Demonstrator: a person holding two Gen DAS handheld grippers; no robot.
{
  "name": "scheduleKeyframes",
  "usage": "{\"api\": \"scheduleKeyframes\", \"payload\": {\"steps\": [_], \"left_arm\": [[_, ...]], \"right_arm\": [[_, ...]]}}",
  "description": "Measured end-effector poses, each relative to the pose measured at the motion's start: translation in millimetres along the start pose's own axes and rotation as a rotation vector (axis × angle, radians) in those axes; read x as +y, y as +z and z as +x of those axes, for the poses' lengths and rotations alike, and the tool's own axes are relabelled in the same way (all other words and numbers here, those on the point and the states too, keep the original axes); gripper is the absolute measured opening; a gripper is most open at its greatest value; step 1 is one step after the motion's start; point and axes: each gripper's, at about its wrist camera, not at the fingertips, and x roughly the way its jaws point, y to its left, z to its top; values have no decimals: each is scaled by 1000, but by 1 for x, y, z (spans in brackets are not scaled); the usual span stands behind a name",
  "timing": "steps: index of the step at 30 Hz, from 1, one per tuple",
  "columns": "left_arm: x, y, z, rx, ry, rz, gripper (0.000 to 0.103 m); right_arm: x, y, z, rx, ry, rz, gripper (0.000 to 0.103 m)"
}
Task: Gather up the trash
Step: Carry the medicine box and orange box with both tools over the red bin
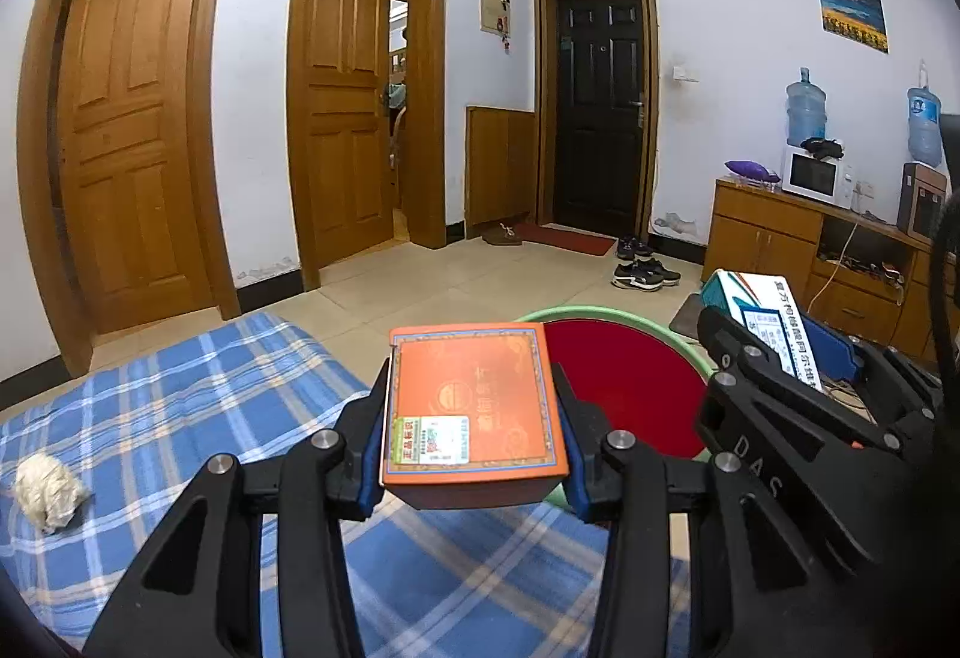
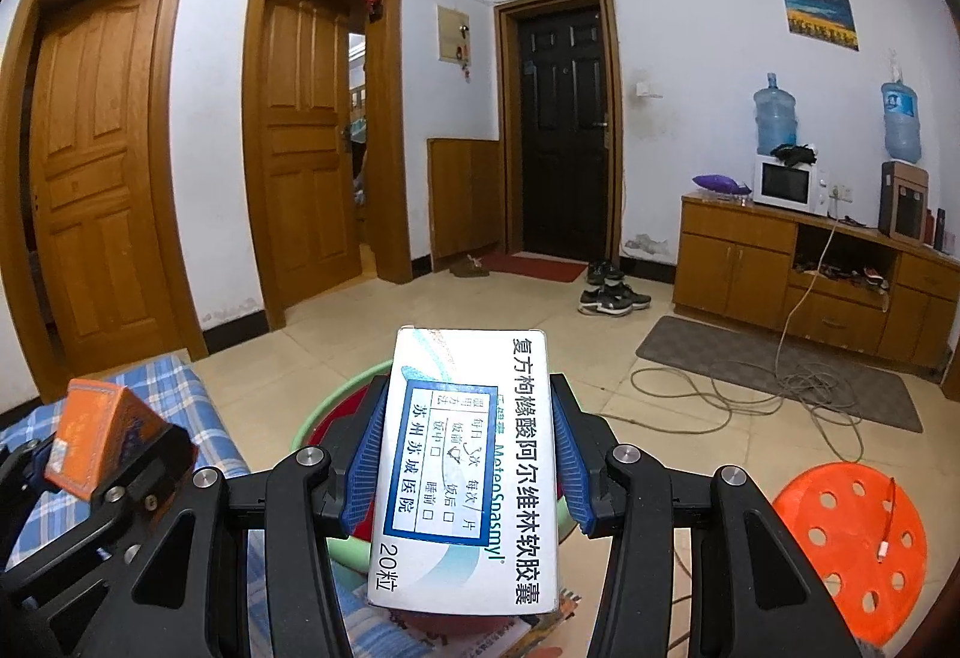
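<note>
My left gripper (image 1: 474, 418) is shut on an orange box (image 1: 471, 406) and holds it above the near rim of a green basin with a red inside (image 1: 630, 376). My right gripper (image 2: 468, 460) is shut on a white medicine box (image 2: 465, 472) above the same basin (image 2: 324, 412). The right gripper with its white box also shows in the left wrist view (image 1: 768, 322), to the right of the basin. The left gripper's orange box shows at the left of the right wrist view (image 2: 99, 430). A crumpled white paper ball (image 1: 48, 490) lies on the blue checked cloth (image 1: 180, 406).
An orange plastic stool (image 2: 852, 538) stands on the tiled floor at the right. A loose cable (image 2: 750, 388) and a grey mat (image 2: 780, 376) lie in front of a wooden cabinet (image 2: 810, 268). Shoes (image 2: 612, 298) sit near the dark door (image 2: 564, 129).
</note>
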Motion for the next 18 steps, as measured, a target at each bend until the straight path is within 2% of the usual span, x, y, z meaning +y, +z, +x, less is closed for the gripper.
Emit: {"api": "scheduleKeyframes", "payload": {"steps": [6,10,18], "left_arm": [[-1,7,16,2,11,-11,47],[1,11,23,-13,32,-12,47],[-5,17,45,10,27,12,47]], "right_arm": [[-7,6,19,31,35,4,50],[-2,10,25,12,58,-28,50],[-7,12,38,63,84,1,50]]}}
